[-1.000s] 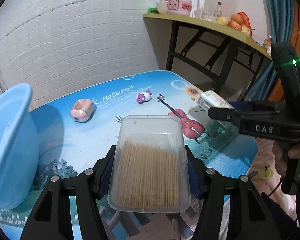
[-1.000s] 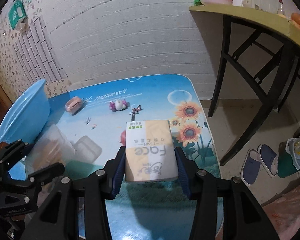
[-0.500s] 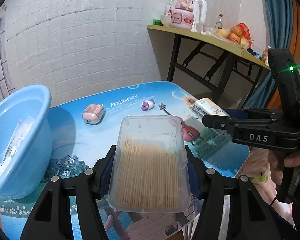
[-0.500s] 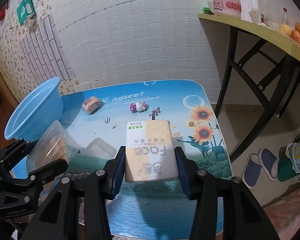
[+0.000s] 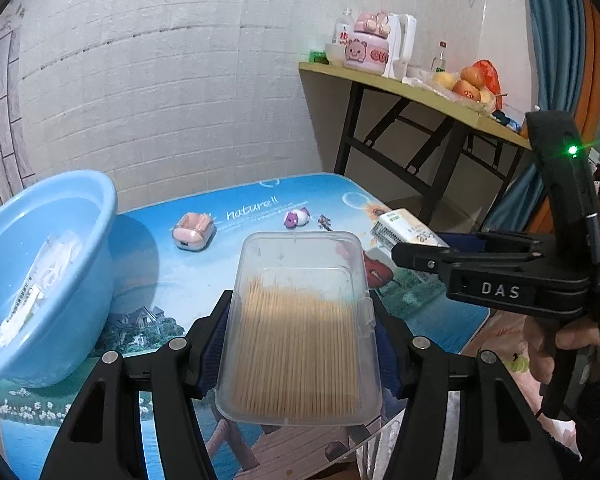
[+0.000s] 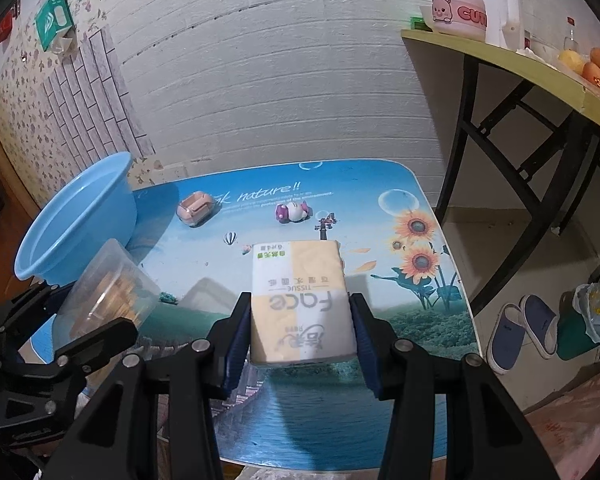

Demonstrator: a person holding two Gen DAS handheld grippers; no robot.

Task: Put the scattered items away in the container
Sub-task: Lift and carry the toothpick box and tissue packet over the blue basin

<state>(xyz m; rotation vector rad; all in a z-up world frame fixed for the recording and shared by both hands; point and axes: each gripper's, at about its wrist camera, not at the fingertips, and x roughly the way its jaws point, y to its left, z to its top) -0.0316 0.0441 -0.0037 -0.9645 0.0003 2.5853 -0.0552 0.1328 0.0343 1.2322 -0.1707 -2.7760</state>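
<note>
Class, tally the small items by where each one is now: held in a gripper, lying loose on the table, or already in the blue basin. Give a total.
Held: 2, toothpick box, tissue pack
On table: 2, pink case, purple toy
In basin: 1, white packet
Total: 5

My left claw [image 5: 300, 344] has the toothpick box [image 5: 300, 328] clamped between its pads, above the near edge of the worktop [image 5: 204, 280]. The basin [image 5: 40, 280] stands to its left on the worktop, with packets [image 5: 32, 292] lying inside. To the right, my right claw [image 6: 300, 328] grips a tissue pack [image 6: 300, 300]. Behind them an earbud case [image 5: 193, 233] lies left of a small toy [image 5: 296, 217]. A side table [image 6: 520, 60] stands at the far right.
</note>
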